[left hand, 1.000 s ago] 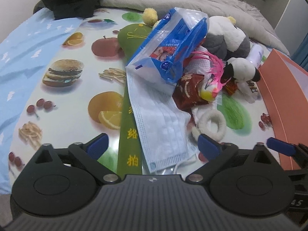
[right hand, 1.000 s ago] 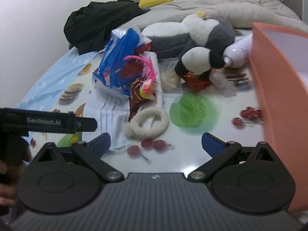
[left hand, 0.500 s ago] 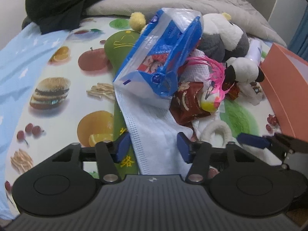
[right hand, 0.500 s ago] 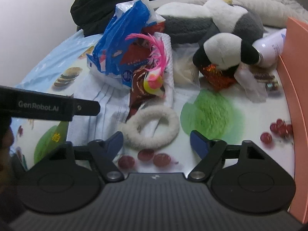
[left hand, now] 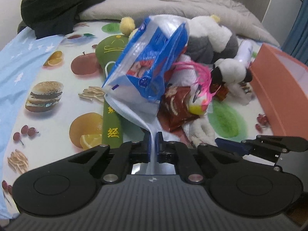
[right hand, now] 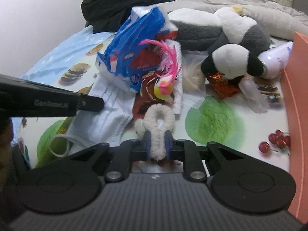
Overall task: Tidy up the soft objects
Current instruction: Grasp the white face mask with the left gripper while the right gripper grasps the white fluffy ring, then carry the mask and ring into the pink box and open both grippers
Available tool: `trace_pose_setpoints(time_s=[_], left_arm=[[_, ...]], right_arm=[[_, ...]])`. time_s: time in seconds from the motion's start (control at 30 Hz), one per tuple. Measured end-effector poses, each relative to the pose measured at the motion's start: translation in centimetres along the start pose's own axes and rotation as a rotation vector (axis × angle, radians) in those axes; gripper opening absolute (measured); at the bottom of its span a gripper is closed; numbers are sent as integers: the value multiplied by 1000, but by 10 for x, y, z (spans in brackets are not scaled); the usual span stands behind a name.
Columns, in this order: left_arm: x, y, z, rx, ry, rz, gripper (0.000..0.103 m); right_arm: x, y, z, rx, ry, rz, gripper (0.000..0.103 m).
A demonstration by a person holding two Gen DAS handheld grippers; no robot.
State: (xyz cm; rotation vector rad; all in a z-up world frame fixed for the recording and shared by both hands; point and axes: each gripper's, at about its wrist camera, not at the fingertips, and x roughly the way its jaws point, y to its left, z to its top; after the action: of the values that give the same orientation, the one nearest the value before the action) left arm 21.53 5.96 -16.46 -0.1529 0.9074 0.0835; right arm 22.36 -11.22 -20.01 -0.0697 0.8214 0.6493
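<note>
A pile of soft things lies on a fruit-print sheet. My left gripper (left hand: 153, 147) is shut on the near edge of a pale blue face mask (left hand: 134, 113), which runs under a blue and white plastic bag (left hand: 148, 61). My right gripper (right hand: 156, 145) is shut on a white fluffy ring (right hand: 159, 115). The mask also shows in the right wrist view (right hand: 109, 111). A pink-feathered bird toy (right hand: 165, 84), a small panda plush (right hand: 231, 61) and a large grey and white plush (right hand: 211, 30) lie behind.
An orange box (right hand: 296, 100) stands at the right edge. A green padded stick (left hand: 111, 123), a red snack packet (left hand: 177, 107), a white bottle (right hand: 277, 59), black clothing (left hand: 57, 5) and a grey duvet (left hand: 173, 2) surround the pile.
Both grippers moved forward and closed: the left one on the face mask's edge, the right one on the white fluffy ring. The mask's edge is now lifted.
</note>
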Motion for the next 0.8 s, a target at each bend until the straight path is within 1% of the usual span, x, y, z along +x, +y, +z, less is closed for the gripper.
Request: trace_pose_setpoints(time_s=[0.07,0.23,0.57,0.8], left_arm=[[-8,0,-3,-22,-5,-21,5],[-29,-4,-17,-41,-12,-44,4],[-65,-17,-55,-41,-12,-78,4],[-87,-28,-67,-35,-33,-120,4]], right_arm=[[-7,-2,-2,12,-3,-8,19],[-31,-1,-13,36,-13,-39,19],[-70,-1,-42,88,-28,-88,19],[-97,-4,-52,130,-55,-116,19]])
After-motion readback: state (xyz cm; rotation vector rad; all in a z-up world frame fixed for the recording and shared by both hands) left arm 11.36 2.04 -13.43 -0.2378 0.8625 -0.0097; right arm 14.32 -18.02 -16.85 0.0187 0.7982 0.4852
